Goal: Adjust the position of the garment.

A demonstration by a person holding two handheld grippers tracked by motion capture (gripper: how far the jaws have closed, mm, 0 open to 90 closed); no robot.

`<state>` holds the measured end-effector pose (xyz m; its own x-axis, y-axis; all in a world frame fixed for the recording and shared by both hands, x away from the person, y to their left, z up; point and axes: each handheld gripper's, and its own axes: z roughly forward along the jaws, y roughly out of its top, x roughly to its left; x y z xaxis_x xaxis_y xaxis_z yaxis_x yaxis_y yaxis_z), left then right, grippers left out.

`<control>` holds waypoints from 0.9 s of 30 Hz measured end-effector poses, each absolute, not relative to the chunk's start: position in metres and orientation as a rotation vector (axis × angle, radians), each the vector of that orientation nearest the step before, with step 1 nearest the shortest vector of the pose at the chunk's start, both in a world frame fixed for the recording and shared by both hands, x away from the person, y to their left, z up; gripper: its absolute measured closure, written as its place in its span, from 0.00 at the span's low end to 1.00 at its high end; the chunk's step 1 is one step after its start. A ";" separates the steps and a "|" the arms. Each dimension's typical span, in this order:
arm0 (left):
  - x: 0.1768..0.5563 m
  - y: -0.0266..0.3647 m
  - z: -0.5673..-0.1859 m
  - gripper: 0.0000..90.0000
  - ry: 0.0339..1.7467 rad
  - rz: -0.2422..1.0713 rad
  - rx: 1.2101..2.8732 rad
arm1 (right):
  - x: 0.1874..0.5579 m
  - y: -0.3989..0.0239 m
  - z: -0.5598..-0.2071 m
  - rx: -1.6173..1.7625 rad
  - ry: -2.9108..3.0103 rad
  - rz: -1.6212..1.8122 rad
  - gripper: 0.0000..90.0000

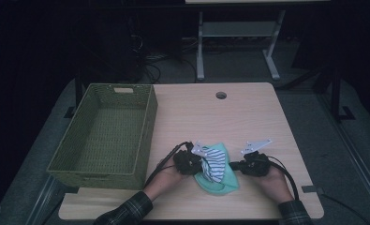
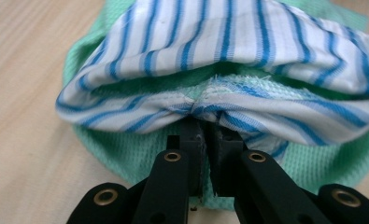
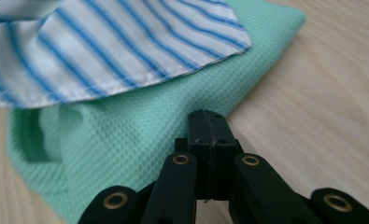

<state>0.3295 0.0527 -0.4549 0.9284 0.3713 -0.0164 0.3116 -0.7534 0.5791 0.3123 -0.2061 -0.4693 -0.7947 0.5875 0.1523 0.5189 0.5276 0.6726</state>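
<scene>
High view: green waffle cloth [image 1: 220, 180] with striped lining near table's [image 1: 248, 112] front edge. Left gripper [image 2: 205, 128] pinching striped hem; right gripper [image 3: 207, 122] pressed together, empty, beside cloth. Folding judged part done; wicker basket [image 1: 103, 176] holding nothing yet.
</scene>
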 end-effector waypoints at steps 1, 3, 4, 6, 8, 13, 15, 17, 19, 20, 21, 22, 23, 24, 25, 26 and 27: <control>0.331 0.053 -0.455 0.94 0.490 0.136 2.480 | 0.311 -0.206 -0.469 0.968 2.664 1.125 1.00; 0.334 0.053 -0.455 0.94 0.495 0.141 2.475 | 0.307 -0.206 -0.469 0.968 2.662 1.132 1.00; 0.335 0.054 -0.456 0.94 0.504 0.134 2.470 | 0.306 -0.206 -0.469 0.968 2.661 1.130 1.00; 0.335 0.055 -0.455 0.94 0.504 0.133 2.472 | 0.303 -0.207 -0.469 0.966 2.659 1.124 1.00; 0.333 0.057 -0.452 0.93 0.505 0.139 2.461 | 0.303 -0.209 -0.468 0.970 2.641 1.132 1.00; 0.331 0.065 -0.445 0.88 0.496 0.153 2.449 | 0.304 -0.219 -0.465 0.996 2.580 1.155 0.93; 0.330 0.068 -0.444 0.85 0.490 0.152 2.445 | 0.304 -0.223 -0.465 1.009 2.564 1.156 0.87; 0.328 0.070 -0.442 0.81 0.485 0.157 2.448 | 0.304 -0.228 -0.464 1.027 2.541 1.158 0.79; 0.326 0.071 -0.441 0.77 0.485 0.167 2.455 | 0.303 -0.233 -0.464 1.037 2.507 1.146 0.69; 0.326 0.073 -0.440 0.74 0.476 0.172 2.459 | 0.303 -0.236 -0.465 1.046 2.489 1.143 0.65; 0.325 0.073 -0.439 0.71 0.476 0.173 2.459 | 0.302 -0.239 -0.466 1.062 2.480 1.127 0.59; 0.324 0.074 -0.437 0.68 0.474 0.174 2.459 | 0.302 -0.241 -0.467 1.067 2.474 1.114 0.55; 0.323 0.075 -0.435 0.66 0.465 0.177 2.461 | 0.301 -0.244 -0.469 1.085 2.464 1.111 0.51; 0.323 0.076 -0.434 0.63 0.468 0.169 2.460 | 0.301 -0.247 -0.470 1.088 2.460 1.108 0.48; 0.322 0.076 -0.433 0.61 0.466 0.167 2.464 | 0.301 -0.249 -0.471 1.097 2.454 1.096 0.43; 0.321 0.076 -0.432 0.59 0.457 0.168 2.469 | 0.301 -0.250 -0.472 1.115 2.448 1.077 0.38; 0.321 0.075 -0.431 0.57 0.453 0.170 2.476 | 0.300 -0.252 -0.473 1.119 2.439 1.067 0.35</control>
